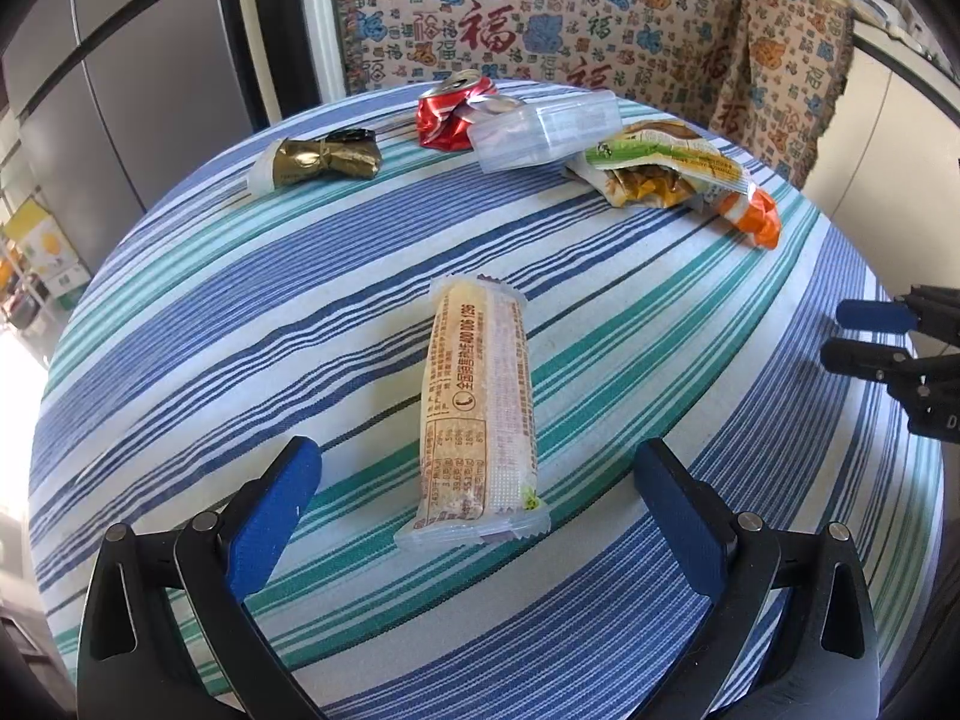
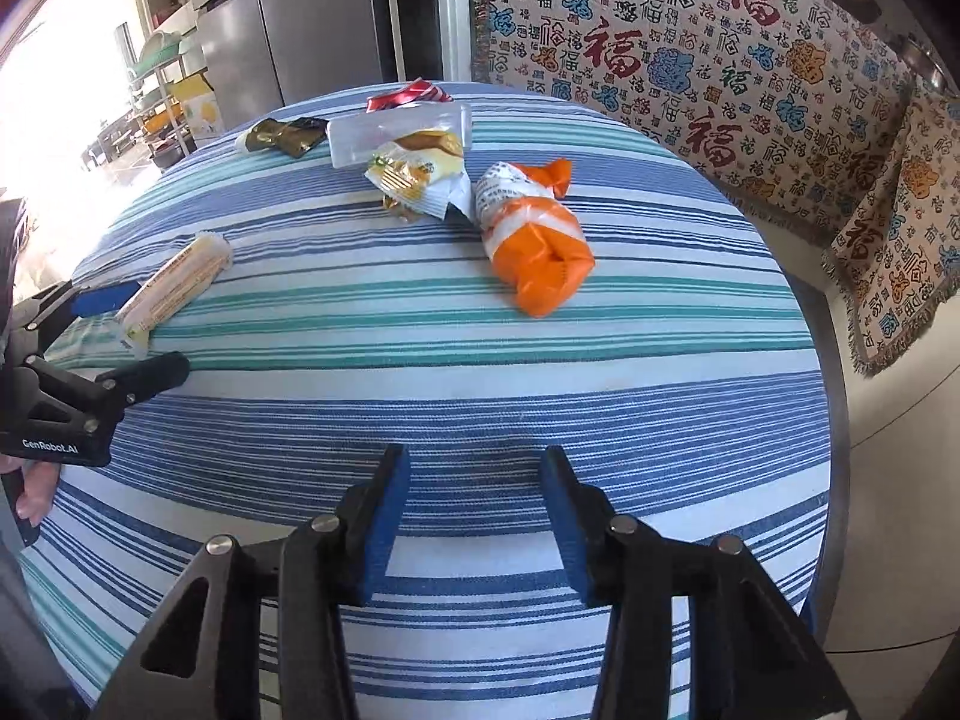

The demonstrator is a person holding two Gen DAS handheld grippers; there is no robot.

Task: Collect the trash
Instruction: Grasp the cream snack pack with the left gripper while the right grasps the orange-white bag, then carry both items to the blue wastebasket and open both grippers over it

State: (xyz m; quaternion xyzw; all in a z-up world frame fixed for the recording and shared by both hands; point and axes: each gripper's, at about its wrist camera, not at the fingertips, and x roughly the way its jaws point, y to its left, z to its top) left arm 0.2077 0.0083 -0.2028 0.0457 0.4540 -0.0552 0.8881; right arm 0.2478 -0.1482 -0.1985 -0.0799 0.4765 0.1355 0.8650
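A long beige snack wrapper (image 1: 480, 408) lies on the striped tablecloth (image 1: 210, 312) between the wide-apart fingers of my left gripper (image 1: 477, 450); the pads do not touch it. Farther back lie a gold wrapper (image 1: 318, 159), a crushed red can (image 1: 447, 114), a clear plastic box (image 1: 546, 129), a green and yellow snack bag (image 1: 660, 168) and an orange bag (image 1: 759, 216). My right gripper (image 2: 475, 459) hangs over bare cloth near the table's front, jaws partly apart with nothing between them. The orange bag (image 2: 534, 252) lies ahead of it. The left gripper (image 2: 138, 333) shows at the left beside the beige wrapper (image 2: 177, 282).
The round table's edge (image 2: 831, 420) drops off at the right. A patterned throw (image 2: 690, 48) covers seating behind the table. A grey fridge (image 1: 150, 90) stands at the back left. A person's hand (image 2: 33, 492) holds the left gripper.
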